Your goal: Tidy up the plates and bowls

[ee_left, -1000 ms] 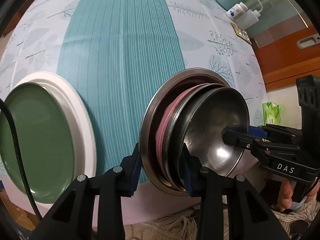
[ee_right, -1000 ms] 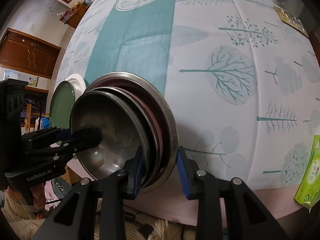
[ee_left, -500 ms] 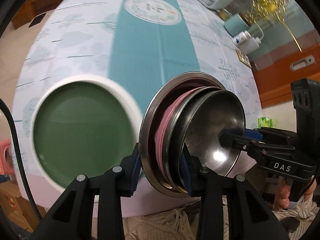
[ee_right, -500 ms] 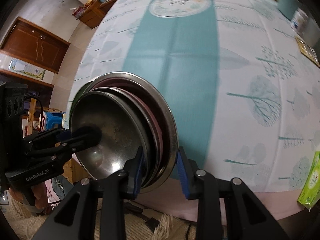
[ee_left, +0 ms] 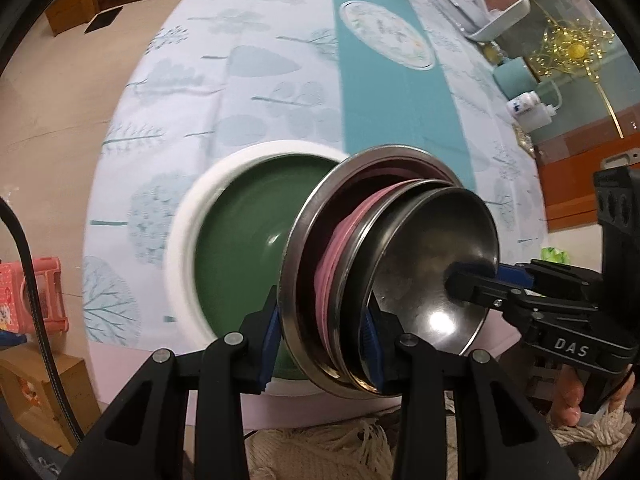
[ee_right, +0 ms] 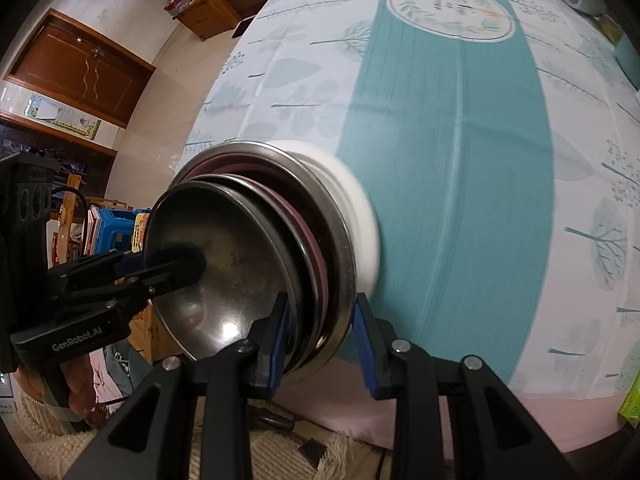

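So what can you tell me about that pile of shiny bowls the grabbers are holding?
The stack of dishes is nested: a wide steel plate outermost, a pink dish inside it, then steel bowls, dull and scuffed. The left gripper and the right gripper each clamp its rim from opposite sides, holding it over the green plate.

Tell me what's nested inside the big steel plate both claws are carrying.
Inside the big steel plate sits a pink dish, then a smaller steel bowl on top. Anything under the pink dish is covered.
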Tool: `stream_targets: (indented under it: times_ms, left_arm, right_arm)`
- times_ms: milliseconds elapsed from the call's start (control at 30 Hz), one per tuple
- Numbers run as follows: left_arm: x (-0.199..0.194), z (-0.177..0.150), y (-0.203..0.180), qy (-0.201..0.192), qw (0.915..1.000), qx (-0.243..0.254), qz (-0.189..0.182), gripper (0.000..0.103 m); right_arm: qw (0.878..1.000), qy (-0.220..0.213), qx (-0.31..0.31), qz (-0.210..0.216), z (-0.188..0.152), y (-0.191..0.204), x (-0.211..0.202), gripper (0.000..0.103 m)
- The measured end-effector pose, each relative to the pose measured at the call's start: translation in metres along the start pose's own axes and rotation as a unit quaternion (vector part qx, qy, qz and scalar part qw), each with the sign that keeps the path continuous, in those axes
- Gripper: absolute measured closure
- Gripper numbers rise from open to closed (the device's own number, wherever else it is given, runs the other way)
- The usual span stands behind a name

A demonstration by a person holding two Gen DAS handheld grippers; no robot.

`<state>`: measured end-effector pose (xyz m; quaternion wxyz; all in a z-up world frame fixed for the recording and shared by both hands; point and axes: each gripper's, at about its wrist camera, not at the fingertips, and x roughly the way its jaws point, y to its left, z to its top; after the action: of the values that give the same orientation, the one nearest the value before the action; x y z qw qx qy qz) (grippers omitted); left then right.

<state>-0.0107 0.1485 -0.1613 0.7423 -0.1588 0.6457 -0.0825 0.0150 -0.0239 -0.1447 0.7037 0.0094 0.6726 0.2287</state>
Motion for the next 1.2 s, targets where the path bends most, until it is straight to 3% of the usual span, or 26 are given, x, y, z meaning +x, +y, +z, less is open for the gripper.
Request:
stream_targets:
  times_ms: [367, 700, 833, 967, 1200]
  left_arm:
    - [0.023, 0.017, 0.036, 0.032, 0.9994, 0.015, -0.005, 0.069]
    - [0.031, 0.024, 0.028, 0.043, 0.9982, 0.039, -0.012, 0.068]
    - [0.031, 0.024, 0.028, 0.045, 0.9982, 0.038, -0.014, 0.063]
    - [0.022, 0.024, 0.026, 0.028, 0.9988, 0.041, -0.003, 0.047]
    - [0.006, 0.022, 0.021, 0.005, 0.9986, 0.052, 0.005, 0.040]
  right_arm:
    - [0.999, 0.006, 0.044, -0.009, 0.007, 0.017, 0.032, 0.073]
    - [0.997, 0.010, 0.073, -0.018, 0.003, 0.015, 0.031, 0.073]
    - [0.997, 0.011, 0.067, -0.030, 0.005, 0.018, 0.031, 0.073]
    - [0.997, 0.000, 0.058, -0.044, 0.006, 0.021, 0.025, 0.073]
    - [0.997, -0.018, 0.061, -0.049, 0.004, 0.022, 0.016, 0.072]
